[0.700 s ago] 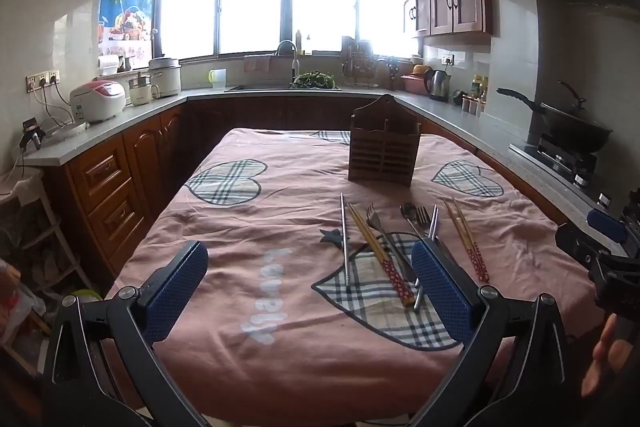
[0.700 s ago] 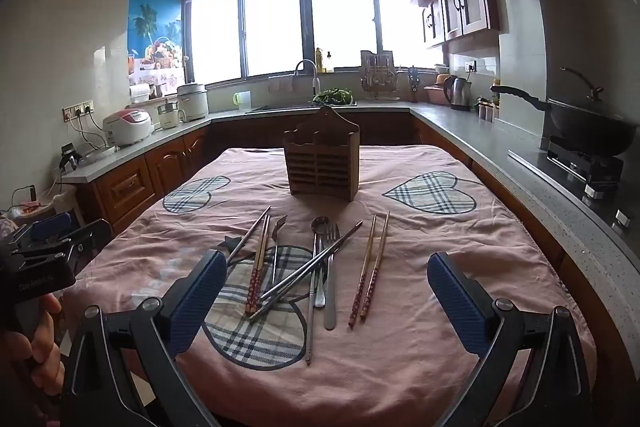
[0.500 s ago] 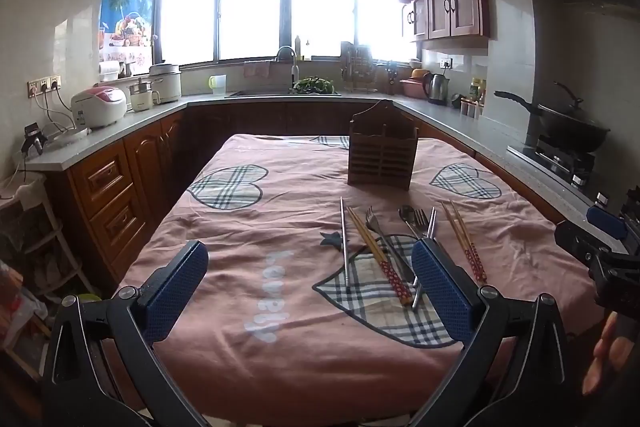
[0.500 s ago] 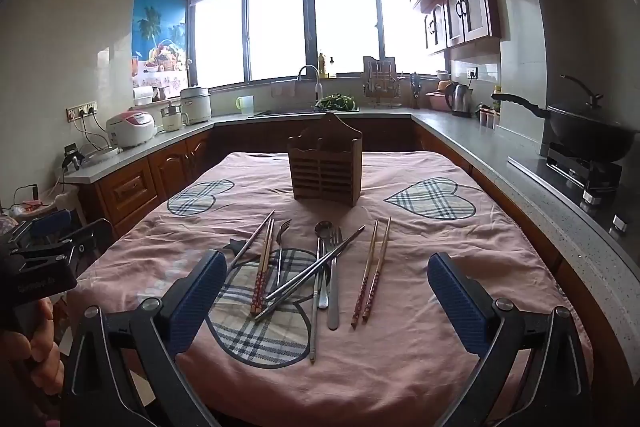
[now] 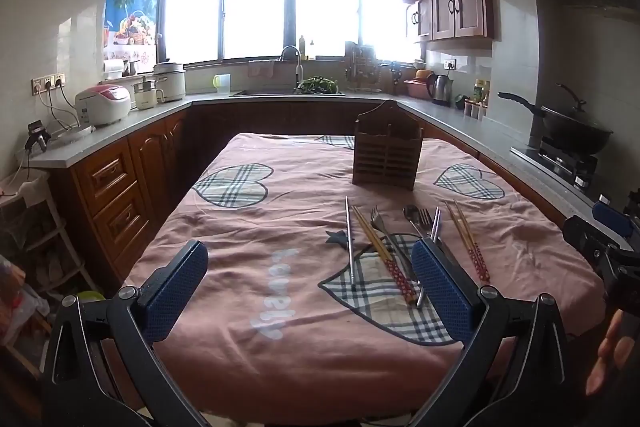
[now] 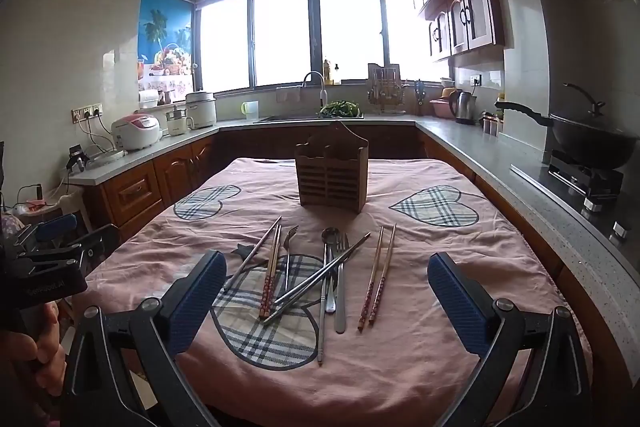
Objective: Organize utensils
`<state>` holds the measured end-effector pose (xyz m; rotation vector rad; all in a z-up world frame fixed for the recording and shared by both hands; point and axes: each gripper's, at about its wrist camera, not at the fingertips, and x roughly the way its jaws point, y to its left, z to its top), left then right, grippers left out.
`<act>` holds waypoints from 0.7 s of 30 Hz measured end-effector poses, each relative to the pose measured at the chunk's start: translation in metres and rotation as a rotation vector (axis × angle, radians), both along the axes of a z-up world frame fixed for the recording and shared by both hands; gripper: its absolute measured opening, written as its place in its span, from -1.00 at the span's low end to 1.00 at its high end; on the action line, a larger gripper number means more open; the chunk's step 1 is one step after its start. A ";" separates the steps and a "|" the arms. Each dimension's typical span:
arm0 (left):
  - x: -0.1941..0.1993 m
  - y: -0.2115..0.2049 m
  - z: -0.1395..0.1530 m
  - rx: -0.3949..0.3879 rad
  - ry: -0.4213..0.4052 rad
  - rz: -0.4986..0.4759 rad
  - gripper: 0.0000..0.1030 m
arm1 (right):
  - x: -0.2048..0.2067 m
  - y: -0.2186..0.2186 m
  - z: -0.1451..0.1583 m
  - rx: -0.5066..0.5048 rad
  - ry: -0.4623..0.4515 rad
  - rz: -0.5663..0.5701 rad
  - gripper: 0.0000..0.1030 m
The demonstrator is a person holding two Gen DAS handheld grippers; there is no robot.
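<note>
A wooden utensil holder (image 6: pixel 331 179) stands upright mid-table; it also shows in the left wrist view (image 5: pixel 386 153). In front of it lie loose utensils: a pair of wooden chopsticks with red ends (image 6: pixel 377 283), steel chopsticks (image 6: pixel 320 279), a spoon (image 6: pixel 329 259), forks (image 6: pixel 341 279), another red-ended pair (image 6: pixel 272 271) and a single steel chopstick (image 5: pixel 349 237). My right gripper (image 6: pixel 326 303) is open and empty, above the table's near edge, short of the utensils. My left gripper (image 5: pixel 308 287) is open and empty, left of the utensil pile.
The table carries a pink cloth (image 6: pixel 432 259) with plaid hearts. Wooden cabinets and grey counters (image 5: pixel 472 131) surround it on three sides. A wok (image 6: pixel 592 139) sits on the stove at right. Rice cookers (image 5: pixel 103 103) stand on the left counter.
Both grippers have tilted slightly up and drawn back a little; the table and utensils sit a bit lower in both views. Nothing was grasped.
</note>
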<state>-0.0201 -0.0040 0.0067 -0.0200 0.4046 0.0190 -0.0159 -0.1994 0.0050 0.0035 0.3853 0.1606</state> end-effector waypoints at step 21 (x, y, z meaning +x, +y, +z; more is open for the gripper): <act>-0.001 0.004 0.002 -0.001 -0.001 0.000 1.00 | -0.001 0.000 0.002 0.004 -0.003 0.006 0.98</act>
